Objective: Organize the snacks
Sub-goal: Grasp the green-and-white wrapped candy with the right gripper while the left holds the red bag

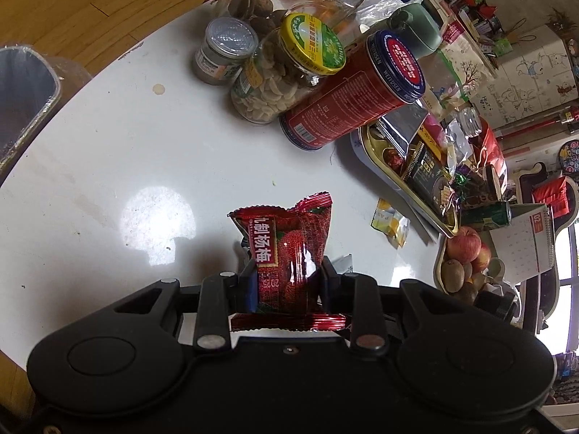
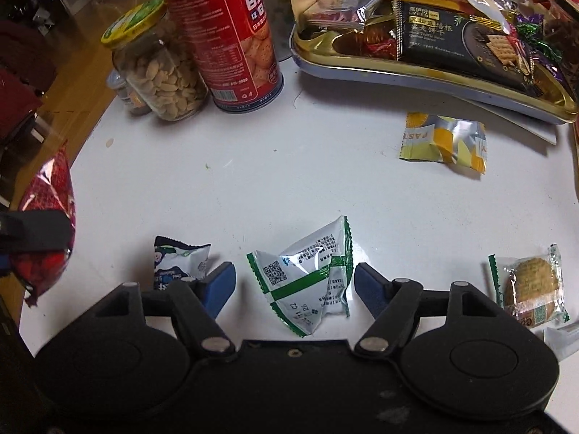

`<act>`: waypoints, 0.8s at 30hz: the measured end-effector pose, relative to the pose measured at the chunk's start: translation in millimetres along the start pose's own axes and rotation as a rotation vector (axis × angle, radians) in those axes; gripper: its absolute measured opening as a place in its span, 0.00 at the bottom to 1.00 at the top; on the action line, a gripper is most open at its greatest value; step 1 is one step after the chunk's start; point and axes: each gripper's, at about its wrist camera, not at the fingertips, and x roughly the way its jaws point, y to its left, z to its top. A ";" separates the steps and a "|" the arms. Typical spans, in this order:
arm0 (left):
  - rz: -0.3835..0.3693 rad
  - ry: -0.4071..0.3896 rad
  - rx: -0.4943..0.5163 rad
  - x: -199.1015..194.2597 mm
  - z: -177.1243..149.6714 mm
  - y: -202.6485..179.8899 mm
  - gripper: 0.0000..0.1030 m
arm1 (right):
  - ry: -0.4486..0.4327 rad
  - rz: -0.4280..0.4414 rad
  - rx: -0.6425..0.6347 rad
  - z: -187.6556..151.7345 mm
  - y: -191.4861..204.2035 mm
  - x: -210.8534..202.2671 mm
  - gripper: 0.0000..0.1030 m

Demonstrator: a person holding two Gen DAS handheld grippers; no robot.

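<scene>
My left gripper (image 1: 288, 271) is shut on a red bayberry snack packet (image 1: 289, 249), held upright above the white table (image 1: 144, 152). The same packet shows at the left edge of the right wrist view (image 2: 47, 195). My right gripper (image 2: 294, 282) is open, its blue pads either side of a white-and-green packet (image 2: 307, 282) lying on the table. A gold-rimmed snack tray (image 2: 434, 79) full of wrapped snacks sits at the back right; it also shows in the left wrist view (image 1: 376, 166). A yellow-and-silver packet (image 2: 443, 141) lies in front of the tray.
A red biscuit tin (image 2: 231, 36), a peanut jar (image 2: 159, 72) and a small jar (image 1: 224, 50) stand at the back. A blue-and-white packet (image 2: 177, 264) and a wrapped biscuit (image 2: 530, 285) lie beside my right gripper. A fruit bowl (image 1: 466, 264) is at the right.
</scene>
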 end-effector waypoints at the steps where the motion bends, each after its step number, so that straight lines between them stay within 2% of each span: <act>1: 0.003 -0.002 0.001 -0.2 0.8 0.2 0.38 | 0.001 0.005 -0.008 0.0 -0.3 1.7 0.74; 7: 0.013 0.002 0.008 1.9 3.0 0.2 0.38 | -0.002 0.002 -0.053 -2.2 -4.1 8.8 0.73; 11: 0.015 0.005 0.018 2.8 2.1 -1.9 0.38 | -0.033 0.030 -0.091 -7.6 -5.5 7.1 0.65; 13: 0.011 0.010 0.017 3.1 2.2 -2.3 0.38 | -0.049 0.037 -0.073 -9.8 -9.2 5.5 0.59; 14: 0.010 0.011 0.023 3.4 2.2 -3.2 0.38 | -0.055 0.035 -0.062 -10.7 -11.4 4.6 0.48; 24: 0.030 0.014 0.091 7.9 -0.5 -11.9 0.38 | -0.061 0.049 0.080 -20.1 -39.9 -11.9 0.45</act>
